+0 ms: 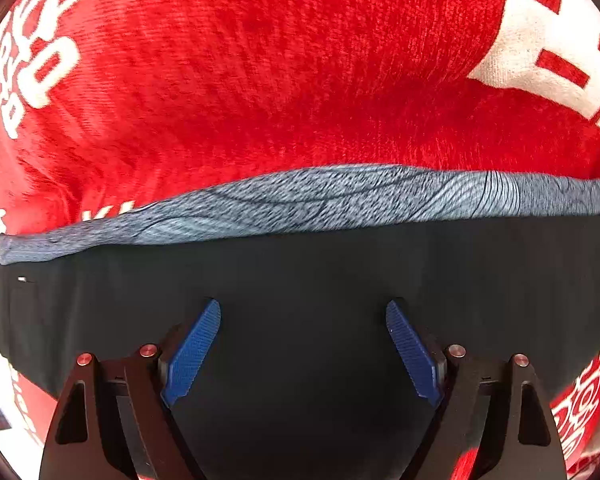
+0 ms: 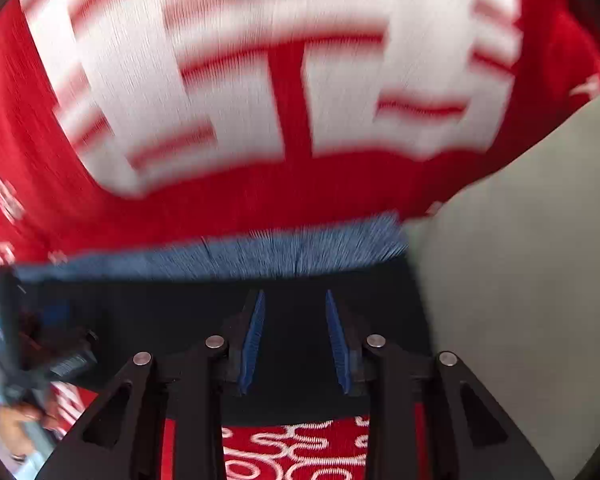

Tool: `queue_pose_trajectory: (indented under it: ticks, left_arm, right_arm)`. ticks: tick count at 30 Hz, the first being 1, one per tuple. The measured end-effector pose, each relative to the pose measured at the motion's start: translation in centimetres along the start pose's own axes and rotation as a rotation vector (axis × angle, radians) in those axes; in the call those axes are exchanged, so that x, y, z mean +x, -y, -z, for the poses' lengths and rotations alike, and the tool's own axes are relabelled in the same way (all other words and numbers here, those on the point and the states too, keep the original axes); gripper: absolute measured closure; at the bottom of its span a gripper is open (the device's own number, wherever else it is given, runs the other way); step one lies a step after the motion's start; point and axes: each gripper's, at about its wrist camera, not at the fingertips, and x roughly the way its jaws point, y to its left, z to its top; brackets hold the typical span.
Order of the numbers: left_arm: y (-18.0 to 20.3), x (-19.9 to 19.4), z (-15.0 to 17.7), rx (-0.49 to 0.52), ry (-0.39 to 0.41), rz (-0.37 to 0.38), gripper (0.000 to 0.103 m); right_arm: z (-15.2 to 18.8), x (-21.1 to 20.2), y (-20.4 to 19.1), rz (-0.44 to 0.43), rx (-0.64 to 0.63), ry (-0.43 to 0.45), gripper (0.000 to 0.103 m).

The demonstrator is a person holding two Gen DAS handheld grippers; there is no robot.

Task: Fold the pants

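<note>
Both grippers point down over the dark pants [image 1: 300, 280], lying on a red towel [image 1: 260, 80]. Left gripper [image 1: 303, 312] stands wide open, right gripper [image 2: 295, 304] partly open; neither holds anything.

— What is carrying everything?
— A plush red blanket with big white lettering [image 1: 284, 60] is spread out ahead of and below the claws. Off the right claw's side, a plain pale grey surface [image 2: 532, 280] shows beyond its edge.
— And directly on the blanket?
— Folded black pants with a mottled grey-blue waistband [image 1: 300, 280], flat beneath both claws, the waistband just ahead of the fingertips.
</note>
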Motion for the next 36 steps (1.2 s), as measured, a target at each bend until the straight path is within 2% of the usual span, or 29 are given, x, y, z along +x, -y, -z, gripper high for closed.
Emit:
queue_pose_trajectory:
  ticks: [1,3,5,6,7,9,11,13,14,15,16,17,20,22,24,26,30,31,33,36]
  left_arm:
    - [0.1,0.1,-0.2,-0.005,0.009,-0.003,0.006]
    - [0.3,0.7,-0.4,-0.010,0.016,-0.007,0.001]
    - [0.1,0.9,-0.5,-0.023,0.013,0.007,0.000]
    - [-0.1,0.8,-0.5,-0.026,0.004,0.015,0.000]
    - [-0.4,0.4,-0.6,-0.022,-0.007,0.007,0.000]
    - [-1.8,-0.4,-1.0,-0.018,0.028,-0.045,0.000]
    - [-4.6,-1.3,-1.6,-0.047,0.080,-0.093,0.000]
    - [-7.4,-0.4,-2.4,-0.098,0.060,-0.112,0.000]
    - [-9.5,1.0,-2.9,-0.137,0.024,-0.141,0.000]
    - [-11.0,1.9,-3.1,-0.163,0.012,-0.138,0.000]
    - [-12.9,2.5,-3.2,-0.208,0.022,-0.077,0.000]
    - [-13.9,2.6,-3.4,-0.238,0.023,-0.054,0.000]
    - [-16.1,1.8,-4.0,-0.243,0.037,-0.109,0.000]
    - [-17.7,0.9,-3.7,-0.244,0.043,-0.107,0.000]
    - [-19.8,-0.1,-3.0,-0.235,0.051,-0.082,0.000]
    - [-23.1,-0.6,-1.9,-0.207,0.047,-0.113,0.000]
    - [-29.9,-1.8,0.3,-0.181,0.046,-0.183,0.000]
    - [-31.6,-1.8,0.7,-0.186,0.037,-0.202,0.000]
    - [-35.8,-2.0,3.7,-0.222,0.015,-0.232,0.000]
    - [-41.0,-0.5,4.3,-0.255,-0.016,-0.282,0.000]
  right_arm:
    - [0.2,1.5,0.0,0.028,-0.012,-0.025,0.069]
    - [0.7,4.2,1.2,0.102,-0.011,-0.045,0.071]
    - [0.7,3.8,2.0,0.111,0.009,0.016,0.071]
    - [0.8,3.6,2.0,0.126,0.008,0.014,0.071]
    - [0.9,3.5,1.9,0.143,0.009,0.011,0.071]
    - [1.1,3.1,2.0,0.164,0.015,-0.006,0.069]
    - [1.6,2.4,1.8,0.164,0.029,-0.018,0.064]
    - [2.4,1.8,1.6,0.158,0.034,-0.027,0.057]
    - [2.9,1.4,1.4,0.160,0.033,-0.024,0.057]
    - [3.5,0.9,1.1,0.167,0.032,-0.019,0.057]
    - [4.4,0.4,0.6,0.169,0.036,-0.016,0.057]
    - [5.2,-0.2,0.1,0.165,0.047,-0.014,0.057]
    - [7.7,-1.9,-1.1,0.149,0.090,-0.006,0.054]
    - [9.3,-3.4,-2.8,0.139,0.115,0.004,0.051]
    - [10.6,-4.7,-5.2,0.116,0.139,0.015,0.049]
    - [12.1,-5.2,-7.7,0.076,0.176,0.013,0.047]
    - [14.0,-4.3,-14.4,-0.111,0.247,-0.028,0.047]
    - [14.4,-4.0,-15.8,-0.150,0.260,-0.036,0.047]
    - [15.1,-3.6,-18.4,-0.218,0.277,-0.053,0.047]
    - [16.0,-3.4,-21.4,-0.273,0.266,-0.063,0.046]
